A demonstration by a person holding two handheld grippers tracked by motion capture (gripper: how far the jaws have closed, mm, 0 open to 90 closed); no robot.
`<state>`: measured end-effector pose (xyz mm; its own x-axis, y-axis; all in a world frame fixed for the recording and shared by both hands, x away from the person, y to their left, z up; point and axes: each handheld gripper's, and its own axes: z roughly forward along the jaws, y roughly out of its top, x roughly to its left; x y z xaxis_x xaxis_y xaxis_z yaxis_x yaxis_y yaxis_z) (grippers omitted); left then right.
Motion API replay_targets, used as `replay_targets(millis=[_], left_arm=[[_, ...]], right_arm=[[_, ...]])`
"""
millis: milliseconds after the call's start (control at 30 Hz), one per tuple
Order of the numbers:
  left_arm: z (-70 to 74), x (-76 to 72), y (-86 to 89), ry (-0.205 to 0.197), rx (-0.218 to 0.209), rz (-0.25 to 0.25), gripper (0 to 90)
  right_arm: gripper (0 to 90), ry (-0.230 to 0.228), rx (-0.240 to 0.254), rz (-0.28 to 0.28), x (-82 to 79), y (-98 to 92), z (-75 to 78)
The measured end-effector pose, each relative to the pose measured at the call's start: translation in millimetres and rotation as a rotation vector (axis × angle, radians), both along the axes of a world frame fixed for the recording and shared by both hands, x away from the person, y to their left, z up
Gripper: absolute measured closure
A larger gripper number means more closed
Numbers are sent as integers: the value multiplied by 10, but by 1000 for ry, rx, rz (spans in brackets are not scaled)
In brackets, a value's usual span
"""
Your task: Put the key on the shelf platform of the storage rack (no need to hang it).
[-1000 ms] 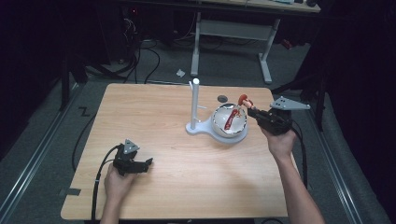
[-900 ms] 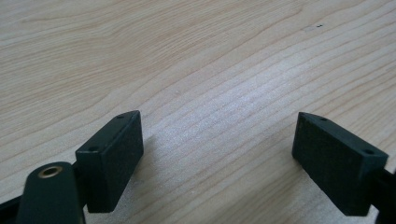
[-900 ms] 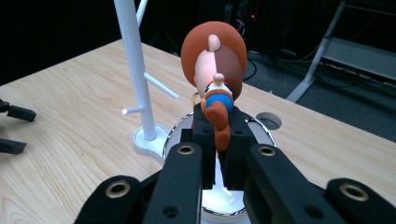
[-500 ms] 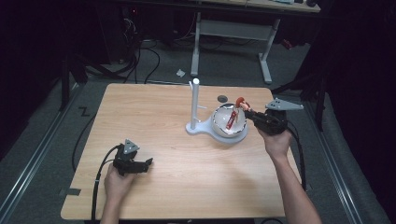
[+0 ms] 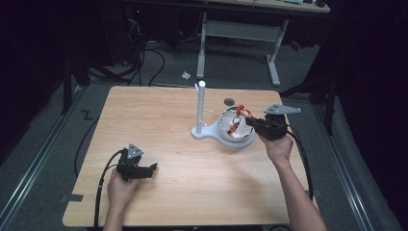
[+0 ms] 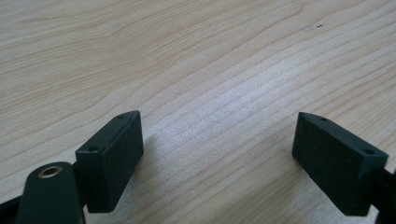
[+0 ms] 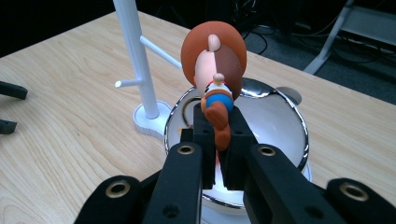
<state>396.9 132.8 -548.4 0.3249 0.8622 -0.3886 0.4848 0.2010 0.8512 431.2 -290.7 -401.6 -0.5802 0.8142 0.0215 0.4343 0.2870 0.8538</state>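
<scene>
Against the earlier pictures the left claw (image 5: 153, 168) has kept its place on the pale wooden counter (image 5: 159, 120), well to the left of the shiny round metal bowl (image 5: 236, 129), while the right claw (image 5: 248, 121) has sunk from above the bowl's far right rim down to that rim, carrying the small red-haired plastic figurine (image 5: 239, 112) lower with it. The red and white toy (image 5: 233, 126) inside the bowl lies as it did.

Counted: two claws, one bowl, one white peg stand (image 5: 201, 110) just left of the bowl, one figurine held, one toy in the bowl, and one small dark disc (image 5: 229, 101) on the counter just behind the bowl.

The left hand (image 5: 120, 190) rests low on the counter, its claw (image 6: 219, 154) spread wide with bare wood between the jaws. The right hand (image 5: 276, 147) reaches in from the bowl's right side, forearm slanting up from the near edge; its claw (image 7: 218, 140) is pinching the figurine (image 7: 214, 60) by the legs, head up, over the bowl (image 7: 280, 116)
</scene>
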Motion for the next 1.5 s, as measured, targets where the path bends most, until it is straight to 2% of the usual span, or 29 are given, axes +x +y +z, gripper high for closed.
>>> replay_targets(millis=[700,800,1333,1500], left_arm=[[0,0,0,0,0,0,167],[0,0,0,0,0,0,167],[0,0,0,0,0,0,167],[0,0,0,0,0,0,167]], right_arm=[[867,90,-7,-28,210,23,-296],[867,101,7,-40,217,2,-350],[864,155,-34,-57,329,3,-536],[862,156,-46,-60,361,10,-570]])
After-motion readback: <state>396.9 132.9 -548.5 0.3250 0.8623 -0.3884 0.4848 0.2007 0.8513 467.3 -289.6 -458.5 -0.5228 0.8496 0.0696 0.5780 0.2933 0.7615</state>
